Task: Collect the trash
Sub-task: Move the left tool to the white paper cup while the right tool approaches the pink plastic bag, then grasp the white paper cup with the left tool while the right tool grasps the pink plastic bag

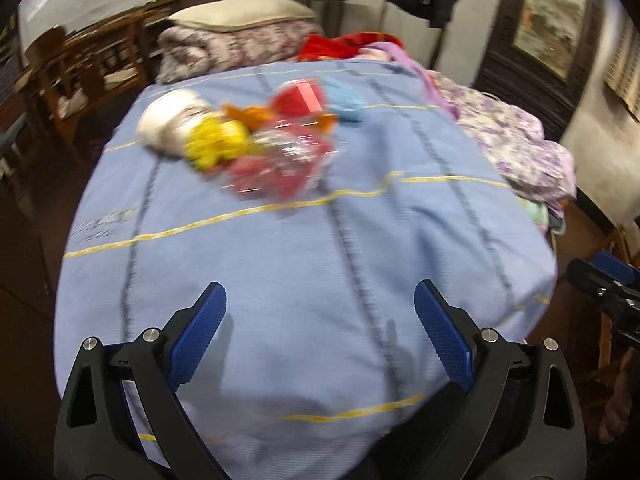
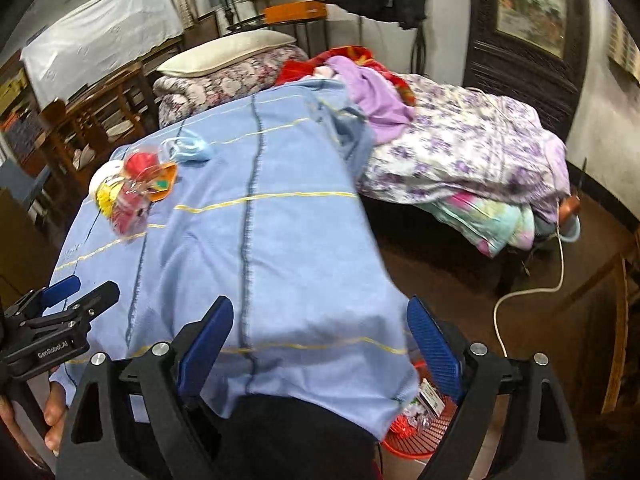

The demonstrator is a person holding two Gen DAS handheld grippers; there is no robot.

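- Crinkled clear plastic, red, yellow and orange wrappers — the trash pile [image 1: 256, 136] lies on the blue bedspread [image 1: 320, 260], on the far left part of the bed, well apart from both tongs.
- Pile's long axis, as judged from the left wrist view: runs from a white wad [image 1: 168, 122] at its left end across to a pale blue piece [image 1: 344, 100] at the right end. Blurred; single items hard to separate.
- Left tongs [image 1: 320, 320] spread wide, holding nothing; right tongs [image 2: 320, 328] likewise spread, empty.
- Red basket [image 2: 416, 432] sits on the floor at the near bed corner, some scraps already in it.
- Risks: thin film may slip the pads; pinching low may catch the bedspread — dragging the pile; loose bits may fall off the left edge.
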